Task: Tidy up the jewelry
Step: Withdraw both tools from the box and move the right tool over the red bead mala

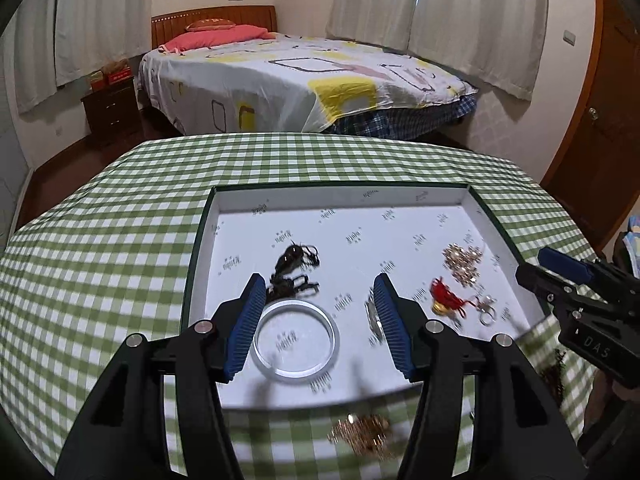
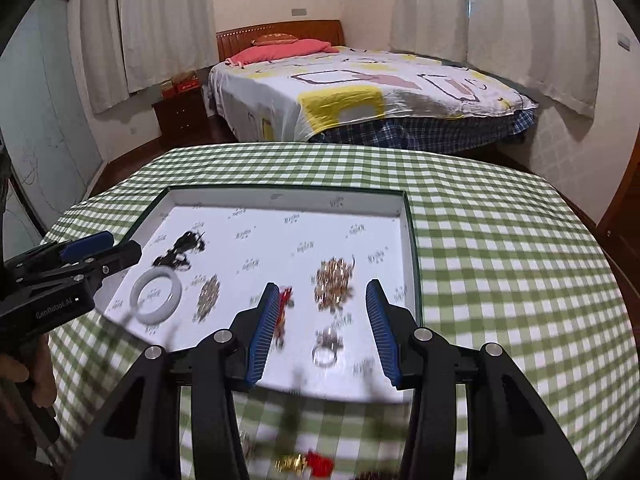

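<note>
A shallow white tray (image 1: 340, 196) (image 2: 288, 196) sits on the green checked table. In it lie a white bangle (image 1: 296, 341) (image 2: 156, 291), a dark beaded piece (image 1: 294, 266) (image 2: 184, 249), a gold chain heap (image 1: 463, 263) (image 2: 334, 282), a red-and-gold charm (image 1: 444, 300) (image 2: 285, 300), a silver ring (image 1: 487, 314) (image 2: 325, 354) and a small silvery chain (image 1: 374, 320) (image 2: 207, 296). My left gripper (image 1: 320, 330) (image 2: 86, 252) is open and empty over the bangle. My right gripper (image 2: 325, 330) (image 1: 560, 264) is open and empty over the ring.
More jewelry lies on the cloth in front of the tray: a gold heap (image 1: 366, 434) and a blurred red-and-gold piece (image 2: 308, 462). A bed (image 1: 296, 80), a nightstand (image 1: 110, 110) and curtains stand beyond the table's far edge.
</note>
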Motion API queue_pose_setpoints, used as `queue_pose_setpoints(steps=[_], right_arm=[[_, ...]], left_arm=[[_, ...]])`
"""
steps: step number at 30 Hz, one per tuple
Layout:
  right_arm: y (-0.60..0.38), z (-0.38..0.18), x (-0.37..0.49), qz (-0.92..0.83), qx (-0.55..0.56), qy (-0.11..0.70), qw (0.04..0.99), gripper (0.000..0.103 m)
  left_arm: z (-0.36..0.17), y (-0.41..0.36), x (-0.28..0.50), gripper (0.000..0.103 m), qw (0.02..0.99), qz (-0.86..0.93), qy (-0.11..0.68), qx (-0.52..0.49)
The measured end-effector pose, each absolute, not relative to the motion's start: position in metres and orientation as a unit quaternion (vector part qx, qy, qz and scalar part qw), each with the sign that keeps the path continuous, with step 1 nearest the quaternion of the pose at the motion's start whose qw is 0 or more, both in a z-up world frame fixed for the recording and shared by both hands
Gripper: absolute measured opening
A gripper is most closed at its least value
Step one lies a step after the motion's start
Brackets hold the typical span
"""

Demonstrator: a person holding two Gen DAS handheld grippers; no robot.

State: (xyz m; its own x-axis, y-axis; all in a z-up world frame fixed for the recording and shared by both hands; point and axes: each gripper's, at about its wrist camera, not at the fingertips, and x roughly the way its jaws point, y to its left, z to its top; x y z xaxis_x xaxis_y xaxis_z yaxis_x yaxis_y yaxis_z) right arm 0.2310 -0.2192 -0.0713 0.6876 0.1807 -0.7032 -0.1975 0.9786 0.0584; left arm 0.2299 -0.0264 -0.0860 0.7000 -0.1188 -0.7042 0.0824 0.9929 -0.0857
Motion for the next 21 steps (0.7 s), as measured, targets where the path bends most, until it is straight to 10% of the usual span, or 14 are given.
queue_pose_setpoints(steps=[21], right_arm=[[-0.247, -0.102, 0.14, 0.062, -0.018, 0.423, 0.904, 0.045]], left_arm=[[-0.111, -0.025, 0.15, 0.055, 0.908, -0.042, 0.415, -0.028]])
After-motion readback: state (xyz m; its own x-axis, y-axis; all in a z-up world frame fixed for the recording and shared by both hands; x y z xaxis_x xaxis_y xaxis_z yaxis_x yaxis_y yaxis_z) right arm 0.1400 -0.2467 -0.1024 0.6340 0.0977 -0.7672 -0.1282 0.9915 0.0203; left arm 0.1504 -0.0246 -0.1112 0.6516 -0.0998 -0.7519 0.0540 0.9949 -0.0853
